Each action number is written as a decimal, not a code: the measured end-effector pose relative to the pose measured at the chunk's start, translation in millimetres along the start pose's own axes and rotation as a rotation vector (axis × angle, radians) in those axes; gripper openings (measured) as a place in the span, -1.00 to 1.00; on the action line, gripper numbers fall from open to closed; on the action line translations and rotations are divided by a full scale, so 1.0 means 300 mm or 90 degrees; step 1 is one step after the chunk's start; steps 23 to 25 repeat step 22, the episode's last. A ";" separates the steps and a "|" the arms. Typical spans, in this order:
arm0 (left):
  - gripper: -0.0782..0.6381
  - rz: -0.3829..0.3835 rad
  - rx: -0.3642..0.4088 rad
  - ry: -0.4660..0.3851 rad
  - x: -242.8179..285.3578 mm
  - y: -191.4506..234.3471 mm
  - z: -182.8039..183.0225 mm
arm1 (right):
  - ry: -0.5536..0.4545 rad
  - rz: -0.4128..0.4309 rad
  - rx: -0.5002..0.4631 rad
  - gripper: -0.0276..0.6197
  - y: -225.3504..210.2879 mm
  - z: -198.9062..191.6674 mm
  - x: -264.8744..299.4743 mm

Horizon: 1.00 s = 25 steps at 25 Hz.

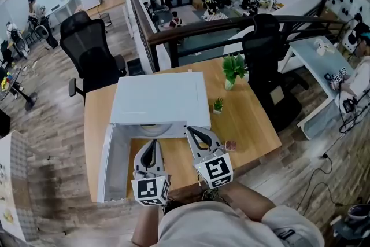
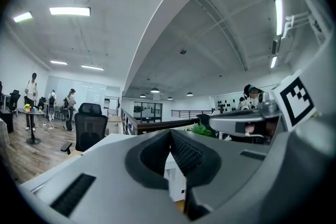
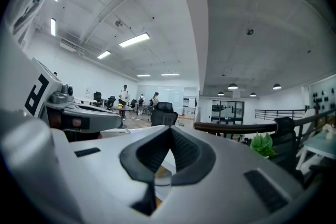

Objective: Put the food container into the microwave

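Note:
A white microwave (image 1: 159,98) stands on the wooden table (image 1: 248,124) with its door (image 1: 114,162) swung open to the left. In the mouth of its cavity a pale round shape (image 1: 152,129) shows, either the food container or the turntable; I cannot tell which. My left gripper (image 1: 152,144) is shut just in front of the opening, with nothing between its jaws. My right gripper (image 1: 190,131) is shut as well, its tip at the opening's right edge. In the left gripper view the left gripper (image 2: 170,134) has its jaws pressed together. The right gripper (image 3: 169,131) looks the same, with a clear rim (image 3: 157,178) below.
A small potted plant (image 1: 218,104) and a taller leafy plant (image 1: 234,69) stand right of the microwave. A small reddish object (image 1: 230,144) lies on the table by my right gripper. Black office chairs (image 1: 92,52) stand behind the table.

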<state>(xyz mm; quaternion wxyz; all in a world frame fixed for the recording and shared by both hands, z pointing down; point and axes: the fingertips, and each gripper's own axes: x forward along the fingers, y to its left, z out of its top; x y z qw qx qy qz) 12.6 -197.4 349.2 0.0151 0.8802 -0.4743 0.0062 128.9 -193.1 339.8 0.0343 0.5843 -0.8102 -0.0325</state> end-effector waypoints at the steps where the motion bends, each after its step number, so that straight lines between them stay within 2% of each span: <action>1: -0.75 0.002 0.001 0.000 -0.002 0.004 -0.001 | -0.001 -0.003 0.002 -0.91 -0.001 -0.001 0.000; 25: -0.75 0.006 -0.002 -0.003 -0.029 0.035 -0.005 | 0.008 -0.026 -0.004 -0.91 -0.006 -0.009 -0.012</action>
